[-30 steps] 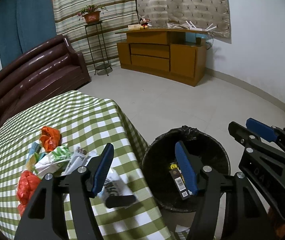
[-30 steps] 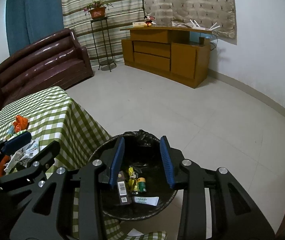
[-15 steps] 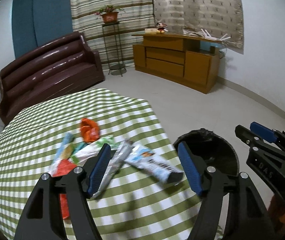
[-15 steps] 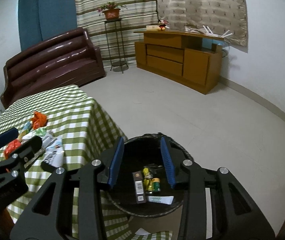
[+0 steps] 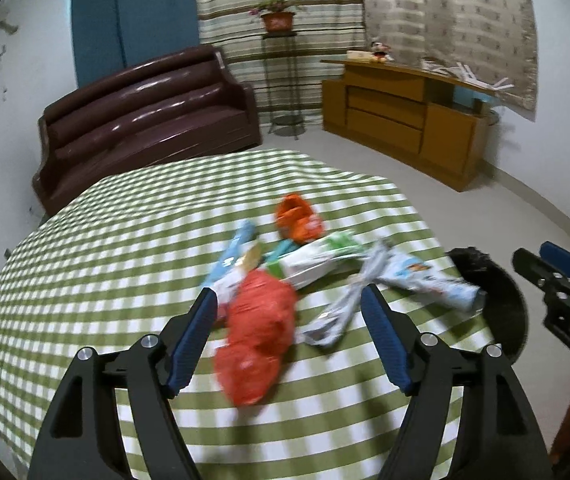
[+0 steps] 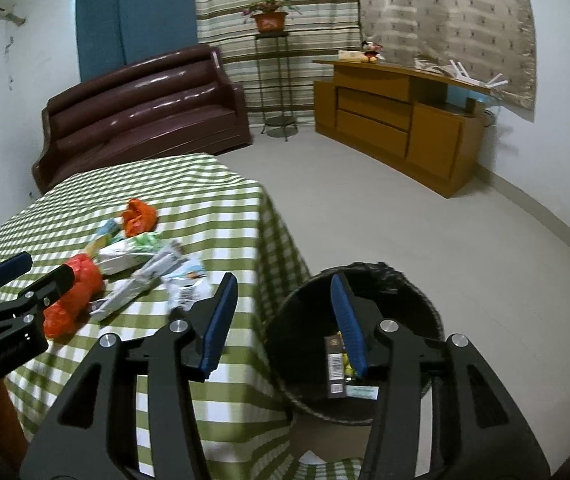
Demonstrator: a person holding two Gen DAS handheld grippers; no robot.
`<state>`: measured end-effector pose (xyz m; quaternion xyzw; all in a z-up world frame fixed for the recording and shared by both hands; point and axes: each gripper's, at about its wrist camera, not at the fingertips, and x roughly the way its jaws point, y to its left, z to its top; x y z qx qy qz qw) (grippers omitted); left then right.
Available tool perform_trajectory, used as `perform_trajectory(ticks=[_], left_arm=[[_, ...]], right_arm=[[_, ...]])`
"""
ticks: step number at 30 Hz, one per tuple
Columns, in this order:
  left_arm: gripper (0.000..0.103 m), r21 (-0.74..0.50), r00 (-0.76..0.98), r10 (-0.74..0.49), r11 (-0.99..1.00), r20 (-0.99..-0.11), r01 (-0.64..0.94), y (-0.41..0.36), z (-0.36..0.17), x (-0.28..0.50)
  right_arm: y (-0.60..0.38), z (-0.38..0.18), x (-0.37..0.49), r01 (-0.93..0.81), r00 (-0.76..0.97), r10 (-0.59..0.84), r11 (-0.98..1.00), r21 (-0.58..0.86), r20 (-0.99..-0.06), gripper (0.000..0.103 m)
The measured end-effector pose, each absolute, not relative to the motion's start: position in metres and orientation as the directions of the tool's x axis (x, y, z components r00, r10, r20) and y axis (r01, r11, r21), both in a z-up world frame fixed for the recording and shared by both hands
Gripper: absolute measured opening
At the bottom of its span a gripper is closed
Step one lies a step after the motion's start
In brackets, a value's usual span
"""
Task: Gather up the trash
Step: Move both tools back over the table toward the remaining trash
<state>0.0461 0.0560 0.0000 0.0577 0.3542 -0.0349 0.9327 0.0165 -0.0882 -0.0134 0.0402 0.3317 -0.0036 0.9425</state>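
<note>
Looking along the left gripper [image 5: 289, 324], we see its blue pads spread wide with nothing held; between them, low in the middle of the frame, lies a crumpled red bag [image 5: 259, 344] on the green-and-white checked tablecloth [image 5: 125, 248]. Whether the pads touch the bag we cannot tell, as the picture is blurred. Just beyond the red bag sits the rest of the pile: a white and green packet [image 5: 317, 260], a smaller orange wrapper [image 5: 299, 220] toward the frame's centre, a pale blue wrapper [image 5: 233, 256] to its left, a silvery wrapper [image 5: 341, 312] by the right pad, and a white and blue packet [image 5: 433, 284] reaching toward the table's right edge.

At the right of that frame we see the black bin [image 5: 497, 292] past the table edge, and the right gripper [image 5: 545, 264] at the far right.

In the right wrist view, our right gripper [image 6: 285, 320] is likewise wide open and empty, hanging in the lower middle of the frame over the gap between table and bin [image 6: 305, 320]. Inside the bin lie a dark carton with a barcode [image 6: 335, 368] and other small litter. The trash pile [image 6: 133, 264] sits at centre left, the left gripper [image 6: 25, 276] at the left edge beside the red bag [image 6: 73, 300].
</note>
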Motion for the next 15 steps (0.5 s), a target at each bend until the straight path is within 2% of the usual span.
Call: perform_trajectory(ticks=[6,10,15], left_arm=[[0.074,0.083,0.732,0.020,0.995,-0.681,0.050,0.089,-0.005,0.043],[0.074,0.078,0.724,0.031,0.996,-0.689,0.031,0.101,-0.008,0.042],[0.075,0.074,0.713,0.032,0.997,-0.700,0.028,0.112,-0.013,0.040]], right_arm=[[-0.064,-0.015,0.019,-0.029,0.773,0.072,0.996,0.079,-0.630,0.049],[-0.050,-0.020,0.024,-0.067,0.759,0.102,0.995,0.080,-0.643,0.055],[-0.040,-0.028,0.031,-0.074,0.739,0.100,0.995,0.067,-0.667,0.055]])
